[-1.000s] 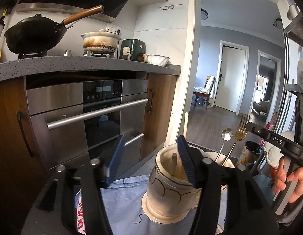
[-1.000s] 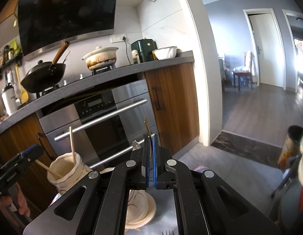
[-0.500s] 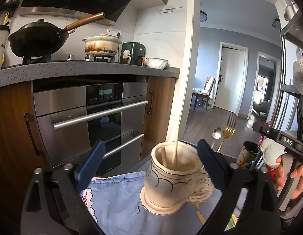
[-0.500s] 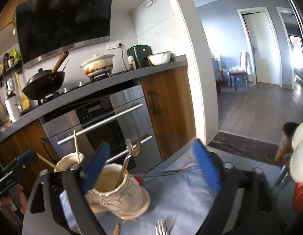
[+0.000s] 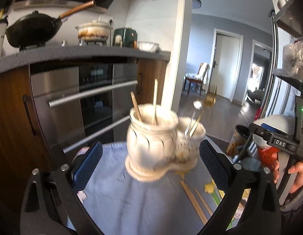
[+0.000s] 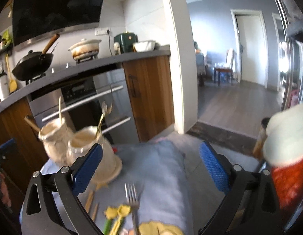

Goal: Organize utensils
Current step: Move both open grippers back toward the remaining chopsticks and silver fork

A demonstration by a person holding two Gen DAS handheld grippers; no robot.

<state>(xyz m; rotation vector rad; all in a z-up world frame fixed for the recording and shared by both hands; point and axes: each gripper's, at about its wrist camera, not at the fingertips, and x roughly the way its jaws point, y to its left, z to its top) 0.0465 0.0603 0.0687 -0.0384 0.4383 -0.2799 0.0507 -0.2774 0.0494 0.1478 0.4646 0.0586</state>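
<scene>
Left wrist view: the left gripper (image 5: pixel 150 161) has just opened wide, nothing pressed, with the double holder (image 5: pixel 159 145) on the cloth (image 5: pixel 143 201) ahead, chopsticks (image 5: pixel 155 100) inside. The right gripper (image 6: pixel 150 162) also just opened, empty; a fork (image 6: pixel 131 197) lies below.

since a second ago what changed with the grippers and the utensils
Both grippers let go: the right gripper, shut on a gold utensil before, has just been opening and is empty; that gold fork now stands in the ceramic holder. The left gripper has also just been opening, and both pulled back. Silver fork and loose chopsticks stay on the cloth.
</scene>
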